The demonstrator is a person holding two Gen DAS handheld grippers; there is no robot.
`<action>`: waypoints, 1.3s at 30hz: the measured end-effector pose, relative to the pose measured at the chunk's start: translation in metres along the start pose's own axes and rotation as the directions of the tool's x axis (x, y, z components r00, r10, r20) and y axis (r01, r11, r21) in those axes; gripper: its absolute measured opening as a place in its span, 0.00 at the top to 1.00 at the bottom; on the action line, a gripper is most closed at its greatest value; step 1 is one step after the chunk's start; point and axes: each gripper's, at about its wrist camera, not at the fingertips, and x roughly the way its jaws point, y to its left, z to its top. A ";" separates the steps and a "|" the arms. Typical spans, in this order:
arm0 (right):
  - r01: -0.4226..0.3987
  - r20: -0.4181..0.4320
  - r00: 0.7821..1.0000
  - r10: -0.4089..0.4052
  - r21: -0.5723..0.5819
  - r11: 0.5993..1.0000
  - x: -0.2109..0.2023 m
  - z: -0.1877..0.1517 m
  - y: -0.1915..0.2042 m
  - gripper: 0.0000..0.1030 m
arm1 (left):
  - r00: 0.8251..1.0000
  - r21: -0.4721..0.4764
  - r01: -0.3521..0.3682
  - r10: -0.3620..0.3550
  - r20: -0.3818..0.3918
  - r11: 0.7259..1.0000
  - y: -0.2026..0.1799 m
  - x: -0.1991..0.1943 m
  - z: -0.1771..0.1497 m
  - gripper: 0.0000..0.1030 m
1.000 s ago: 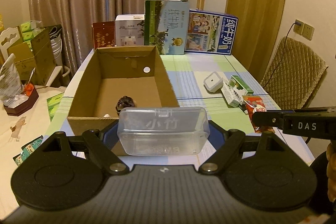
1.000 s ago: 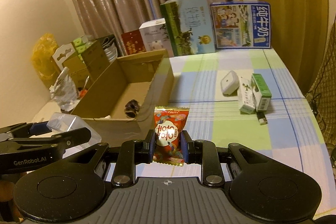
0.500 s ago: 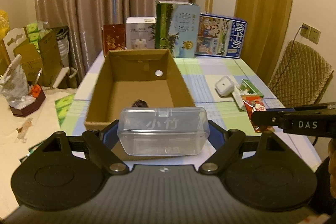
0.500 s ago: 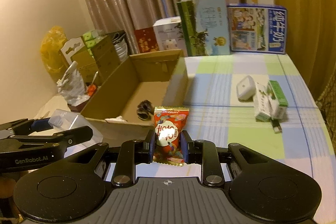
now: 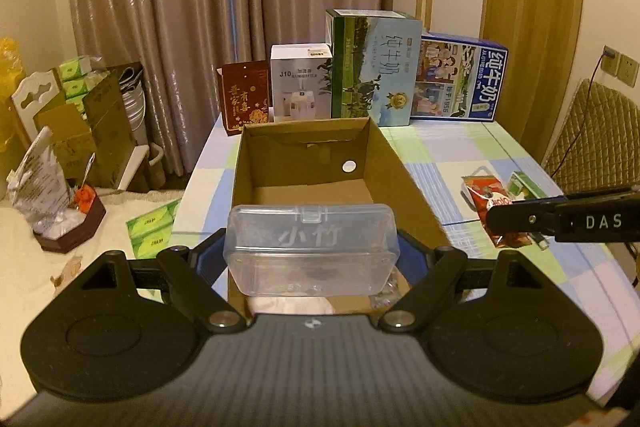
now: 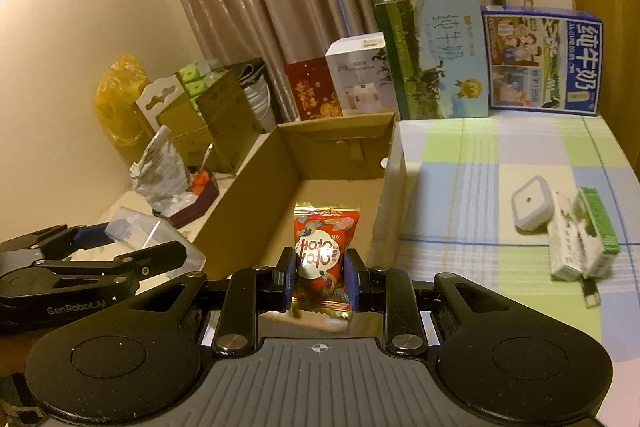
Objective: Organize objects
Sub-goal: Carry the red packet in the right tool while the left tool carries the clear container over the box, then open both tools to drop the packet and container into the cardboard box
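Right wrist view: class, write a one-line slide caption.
Right gripper holds a red snack packet over the open cardboard box.

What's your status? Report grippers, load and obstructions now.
Left gripper shut on clear plastic case. Right gripper shut on red snack packet. Both at open cardboard box. Nothing blocking the box mouth.
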 end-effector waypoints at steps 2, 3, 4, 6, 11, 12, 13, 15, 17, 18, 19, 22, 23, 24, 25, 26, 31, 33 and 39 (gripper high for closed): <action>-0.003 -0.006 1.000 0.003 0.008 1.000 0.010 0.005 -0.002 0.78 | 1.000 0.004 0.011 -0.011 -0.007 1.000 0.002 0.013 0.004 0.20; -0.005 -0.007 1.000 0.005 0.014 1.000 0.016 0.007 -0.003 0.78 | 1.000 0.005 0.018 -0.018 -0.011 1.000 0.003 0.019 0.005 0.20; -0.006 -0.007 1.000 0.006 0.022 1.000 0.020 0.008 -0.004 0.78 | 1.000 0.006 0.024 -0.024 -0.014 1.000 0.005 0.025 0.005 0.20; -0.009 -0.009 1.000 0.009 0.039 0.999 0.029 0.010 -0.007 0.78 | 0.999 0.010 0.031 -0.031 -0.024 0.999 0.006 0.038 0.007 0.20; -0.001 -0.022 1.000 0.002 0.065 0.998 0.047 0.014 -0.016 0.78 | 0.997 0.004 0.055 -0.055 -0.048 0.998 0.011 0.071 0.003 0.19; -0.002 -0.026 1.000 0.003 0.068 0.998 0.050 0.014 -0.017 0.78 | 0.997 0.006 0.051 -0.051 -0.052 0.999 0.012 0.076 0.002 0.17; -0.003 -0.030 1.000 0.005 0.068 0.998 0.052 0.014 -0.018 0.78 | 0.998 0.010 0.043 -0.042 -0.054 0.999 0.013 0.079 0.001 0.15; -0.006 -0.034 0.999 0.008 0.066 0.998 0.056 0.014 -0.018 0.78 | 0.998 0.010 0.042 -0.041 -0.053 0.999 0.015 0.082 0.001 0.15; -0.013 -0.038 0.999 0.015 0.064 0.998 0.060 0.013 -0.018 0.78 | 0.998 0.003 0.043 -0.043 -0.050 0.999 0.018 0.081 0.000 0.15; -0.015 -0.040 0.999 0.018 0.063 0.998 0.062 0.013 -0.017 0.78 | 0.998 0.001 0.040 -0.040 -0.047 0.999 0.019 0.080 0.000 0.15; -0.018 -0.041 0.999 0.021 0.062 0.998 0.064 0.012 -0.017 0.78 | 0.998 -0.001 0.037 -0.037 -0.046 0.999 0.020 0.079 -0.001 0.15; -0.026 -0.049 0.998 0.029 0.057 0.998 0.071 0.012 -0.014 0.78 | 0.999 -0.031 0.028 -0.029 -0.040 0.999 0.026 0.074 -0.003 0.15; -0.029 -0.051 0.998 0.032 0.056 0.998 0.073 0.013 -0.013 0.78 | 0.999 -0.046 0.024 -0.026 -0.037 0.999 0.028 0.071 -0.004 0.15; -0.033 -0.052 0.998 0.036 0.054 0.998 0.075 0.013 -0.012 0.78 | 0.999 -0.054 0.018 -0.020 -0.035 0.998 0.030 0.069 -0.005 0.15; -0.041 -0.052 0.998 0.044 0.051 0.998 0.076 0.014 -0.010 0.78 | 0.999 -0.062 0.011 -0.013 -0.033 0.998 0.032 0.066 -0.006 0.15; -0.050 -0.051 0.997 0.053 0.049 0.998 0.078 0.014 -0.009 0.78 | 1.000 -0.071 0.004 -0.006 -0.030 0.998 0.034 0.063 -0.007 0.15; -0.091 -0.026 0.995 0.094 0.077 0.993 0.079 0.020 -0.009 0.62 | 1.000 -0.094 -0.017 0.015 -0.025 0.995 0.039 0.051 -0.012 0.15; -0.090 -0.009 0.996 0.091 0.081 0.993 0.073 0.021 -0.010 0.53 | 1.000 -0.101 -0.020 0.018 -0.026 0.995 0.039 0.046 -0.015 0.15; -0.057 0.000 0.998 0.057 0.106 0.993 0.041 0.007 -0.021 0.52 | 0.999 -0.136 -0.019 0.016 -0.028 0.991 0.034 0.030 -0.025 0.15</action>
